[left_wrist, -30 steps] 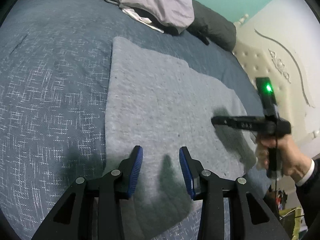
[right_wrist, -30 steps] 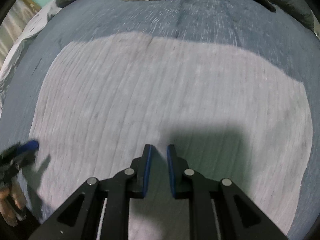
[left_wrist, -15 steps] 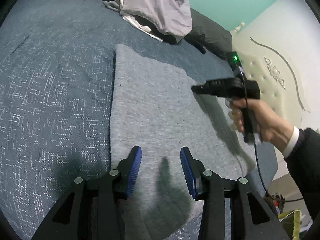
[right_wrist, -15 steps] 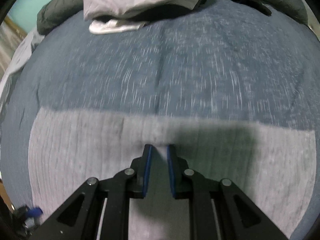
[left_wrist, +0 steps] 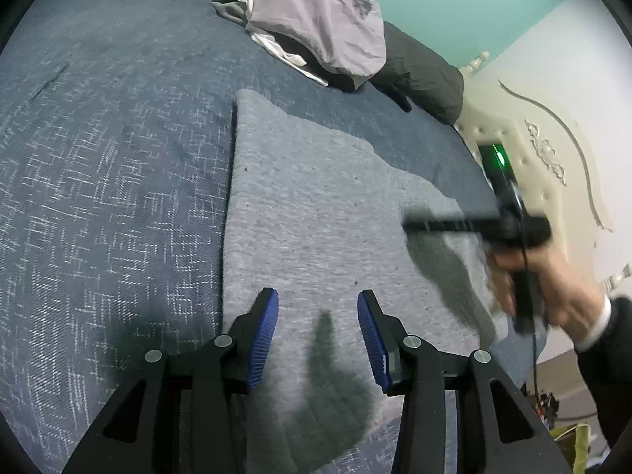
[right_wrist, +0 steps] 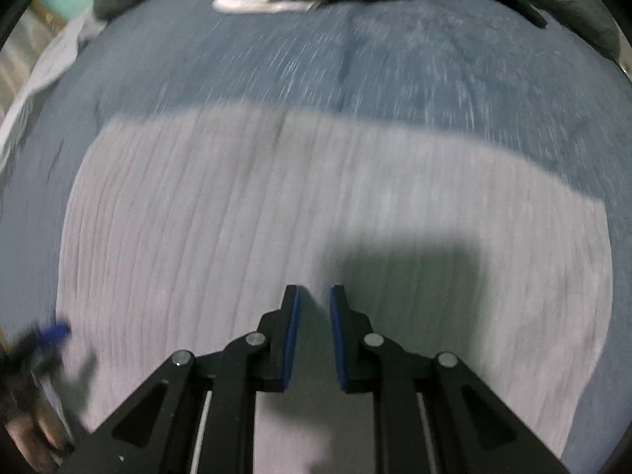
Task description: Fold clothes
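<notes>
A grey knit cloth [left_wrist: 316, 213] lies flat on the bed [left_wrist: 110, 181], folded into a rough rectangle with one long straight edge and a stepped far edge. Its surface is smooth, with fine ribbing visible in the right wrist view [right_wrist: 276, 213], which is blurred. It sits toward the side of the bed nearest the headboard [left_wrist: 525, 166], well apart from the pile of clothes [left_wrist: 324, 19] at the far edge.

The bed is covered by a dark blue spread flecked with white. The pile holds a pale lilac garment over white and dark pieces, with a dark grey pillow [left_wrist: 422, 75] beside it. The headboard is cream and tufted with carved scrollwork. The walls behind are teal and white.

The left gripper [left_wrist: 318, 330] is angled down over the near part of the cloth, its blue pads [left_wrist: 262, 339] spread apart with nothing between them. The right gripper [right_wrist: 314, 335] points steeply down over the cloth. Its jaws stand narrowly apart and grasp nothing. The right hand [left_wrist: 553, 284], in a dark sleeve with a white cuff, holds it near the cloth's headboard-side edge.
</notes>
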Demonstrator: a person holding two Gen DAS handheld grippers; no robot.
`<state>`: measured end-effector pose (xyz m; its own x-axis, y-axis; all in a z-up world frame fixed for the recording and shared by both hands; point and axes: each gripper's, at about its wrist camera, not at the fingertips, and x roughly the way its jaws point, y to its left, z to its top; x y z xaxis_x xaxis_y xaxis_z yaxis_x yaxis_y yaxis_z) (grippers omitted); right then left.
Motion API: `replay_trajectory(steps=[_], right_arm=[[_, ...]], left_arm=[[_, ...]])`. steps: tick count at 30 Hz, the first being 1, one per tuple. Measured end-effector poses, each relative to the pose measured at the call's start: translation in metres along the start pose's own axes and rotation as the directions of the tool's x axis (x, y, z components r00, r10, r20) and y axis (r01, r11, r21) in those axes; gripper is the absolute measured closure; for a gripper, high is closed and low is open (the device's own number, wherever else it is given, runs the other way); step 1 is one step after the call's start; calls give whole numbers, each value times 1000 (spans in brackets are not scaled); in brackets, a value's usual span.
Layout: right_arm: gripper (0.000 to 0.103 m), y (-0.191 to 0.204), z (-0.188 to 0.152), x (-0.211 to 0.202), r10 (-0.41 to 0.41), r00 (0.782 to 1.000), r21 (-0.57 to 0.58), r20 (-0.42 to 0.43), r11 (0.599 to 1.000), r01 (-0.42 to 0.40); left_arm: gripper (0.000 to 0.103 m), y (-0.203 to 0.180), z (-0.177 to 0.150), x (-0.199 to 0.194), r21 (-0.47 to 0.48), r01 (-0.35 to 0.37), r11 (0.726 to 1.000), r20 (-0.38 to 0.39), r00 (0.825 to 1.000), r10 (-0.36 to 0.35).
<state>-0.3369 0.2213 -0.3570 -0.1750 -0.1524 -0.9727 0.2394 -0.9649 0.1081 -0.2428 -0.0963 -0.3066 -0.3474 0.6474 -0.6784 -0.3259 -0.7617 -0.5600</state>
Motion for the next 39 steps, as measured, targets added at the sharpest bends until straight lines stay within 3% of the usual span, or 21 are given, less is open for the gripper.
replay_trajectory(steps=[4, 10, 20, 26, 31, 39], right_arm=[[89, 11, -41, -7, 10, 998, -41, -61, 999, -12], [89, 23, -89, -22, 23, 997, -79, -77, 996, -29], [89, 39, -125, -40, 59, 995, -95, -75, 993, -66], [89, -12, -140, -79, 104, 995, 5, 5, 995, -104], [89, -74, -183, -130, 95, 993, 133, 69, 986, -103], [89, -141, -226, -134, 64, 990, 281, 122, 955, -97]], left_arm=[[56, -2, 0, -12, -9, -12, 1000, 0, 1000, 12], [56, -1, -2, -37, -25, -49, 998, 2, 999, 49], [50, -12, -10, -57, -17, -76, 997, -21, 997, 76], [46, -8, -21, -52, -31, -76, 997, -73, 995, 74], [44, 1, -29, -42, -56, -83, 995, -126, 989, 76], [44, 15, -42, -30, -99, -89, 991, -186, 980, 69]])
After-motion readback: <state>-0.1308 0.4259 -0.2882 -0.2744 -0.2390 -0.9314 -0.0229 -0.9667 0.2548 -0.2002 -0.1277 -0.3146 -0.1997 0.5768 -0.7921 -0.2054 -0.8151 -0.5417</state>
